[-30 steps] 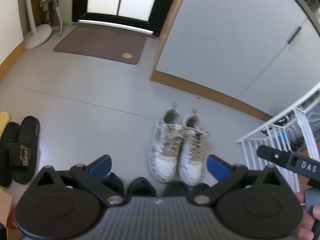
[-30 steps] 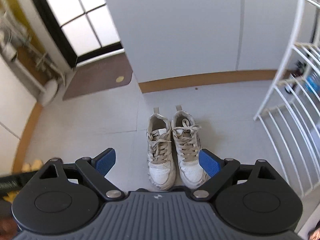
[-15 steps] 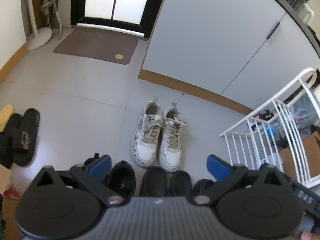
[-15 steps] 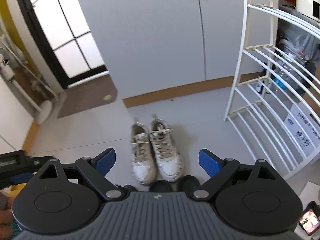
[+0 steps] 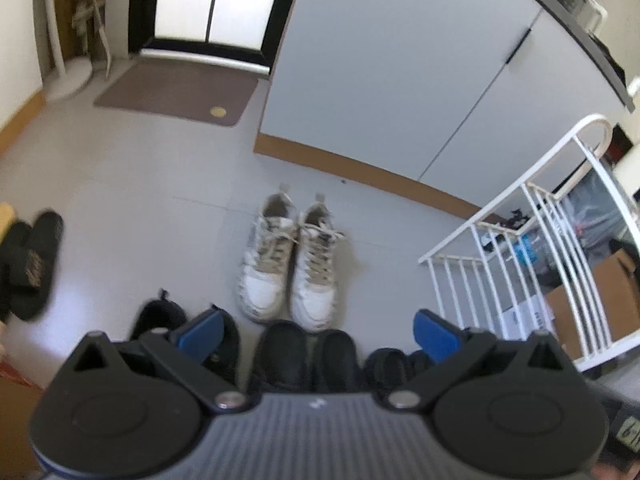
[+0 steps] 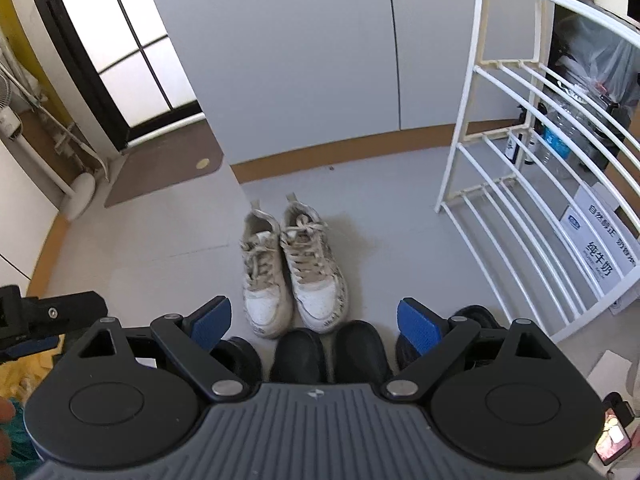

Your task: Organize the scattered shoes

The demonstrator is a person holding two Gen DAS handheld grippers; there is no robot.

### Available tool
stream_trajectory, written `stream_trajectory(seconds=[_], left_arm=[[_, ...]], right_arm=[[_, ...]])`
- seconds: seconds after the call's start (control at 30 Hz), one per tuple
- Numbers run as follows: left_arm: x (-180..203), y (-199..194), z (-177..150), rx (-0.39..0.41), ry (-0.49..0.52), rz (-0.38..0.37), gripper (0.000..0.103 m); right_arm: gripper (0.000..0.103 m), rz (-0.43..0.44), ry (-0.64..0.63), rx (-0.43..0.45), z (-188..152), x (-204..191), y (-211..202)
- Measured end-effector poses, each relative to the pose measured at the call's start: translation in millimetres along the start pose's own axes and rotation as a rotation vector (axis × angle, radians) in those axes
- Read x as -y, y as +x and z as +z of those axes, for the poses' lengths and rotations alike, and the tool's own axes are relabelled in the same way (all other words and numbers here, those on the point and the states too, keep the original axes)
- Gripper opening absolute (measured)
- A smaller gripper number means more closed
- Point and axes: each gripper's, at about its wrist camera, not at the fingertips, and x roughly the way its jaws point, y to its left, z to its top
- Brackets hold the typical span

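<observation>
We see the white sneakers point(image 5: 290, 268) standing as a neat pair, side by side and touching, toes toward us, on the grey floor point(image 5: 140, 184) in front of the white cabinet point(image 5: 380, 92). Just in front of them a row of black shoes point(image 6: 332, 350) lies toe to toe with the pair; that much reads as tidied. A pair of black slippers point(image 5: 30, 264) sits well apart at the far left, together but off the row, with something yellow beside them cut by the frame edge. Whether they count as left to do, we cannot settle. The left gripper point(image 5: 316, 330) and right gripper point(image 6: 314, 320) both hang released, jaws wide, grasping nothing. Each gripper body hides most of the black row, so their count and pairing are unclear. The white rack point(image 6: 520, 184) holds no shoes that we can make out.
</observation>
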Motion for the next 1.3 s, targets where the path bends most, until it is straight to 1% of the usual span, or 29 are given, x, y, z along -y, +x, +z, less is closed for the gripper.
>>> stream_trajectory(seconds=[0.1,0.13,0.2,0.3,0.4,0.5,0.6,0.67,0.73,0.8,0.83,0.93,1.0,1.03,1.07,1.13,1.17,1.23,1.3], left_arm=[[-1.3,9.7,-4.7,-0.027,0.004,-0.007,0.103],[-0.9,10.8,-5.3,-0.024,0.012,-0.002,0.103],[2.7,16.1,-6.3,0.002,0.082,0.045,0.103],[-1.7,29.4,-8.4,-0.035,0.108,0.078,0.103],[-9.3,34.5,-10.1,-0.063,0.11,0.081,0.103],[-11.2,36.2,-14.9,-0.079,0.142,0.106,0.103],[-9.3,33.5,-16.3,-0.091,0.12,0.073,0.103],[-4.8,28.8,-15.4,-0.072,0.118,0.047,0.103],[1.2,23.9,-15.3,-0.042,0.136,0.051,0.103],[9.8,19.0,-15.7,-0.01,0.153,0.07,0.103],[13.7,17.8,-15.5,-0.006,0.152,0.062,0.103],[27.3,16.0,-14.9,-0.009,0.148,0.016,0.103],[37.8,16.8,-15.8,-0.013,0.158,-0.014,0.103],[43.2,16.6,-16.5,-0.014,0.169,-0.026,0.103],[48.1,17.5,-17.6,-0.013,0.185,-0.032,0.103],[55.6,17.3,-19.7,-0.009,0.215,-0.031,0.103],[59.4,16.7,-21.6,-0.003,0.231,-0.026,0.103],[63.1,17.5,-24.6,0.0,0.251,-0.019,0.103],[64.3,20.8,-27.1,-0.01,0.263,-0.009,0.103]], right_arm=[[0.094,-0.006,0.017,-0.01,-3.3,8.0,2.0],[0.094,-0.007,0.026,-0.016,-4.5,11.6,3.1],[0.094,-0.009,0.038,-0.036,-8.9,20.4,6.3],[0.094,-0.035,0.031,-0.049,-14.7,28.8,6.7],[0.094,-0.063,0.036,-0.051,-19.6,37.3,0.5],[0.094,-0.091,0.051,-0.049,-23.9,45.4,-9.4],[0.094,-0.118,0.066,-0.047,-28.2,53.5,-19.3],[0.094,-0.133,0.058,-0.045,-26.7,56.0,-23.7],[0.094,-0.138,0.058,-0.039,-24.2,59.4,-26.7],[0.094,-0.141,0.075,-0.034,-23.4,67.5,-28.4],[0.094,-0.141,0.086,-0.034,-23.7,72.2,-28.0],[0.094,-0.137,0.108,-0.032,-27.9,85.6,-18.2],[0.092,-0.14,0.122,-0.058,-31.0,93.2,-8.0],[0.086,-0.146,0.098,-0.075,-29.1,94.8,-3.9],[0.087,-0.154,0.064,-0.089,-26.4,96.3,0.0],[0.087,-0.203,0.037,-0.09,-25.8,102.8,0.8],[0.087,-0.213,0.047,-0.096,-26.6,106.6,1.3],[0.087,-0.189,0.079,-0.118,-27.3,113.9,3.5],[0.087,-0.181,0.081,-0.139,-28.0,116.5,6.6]])
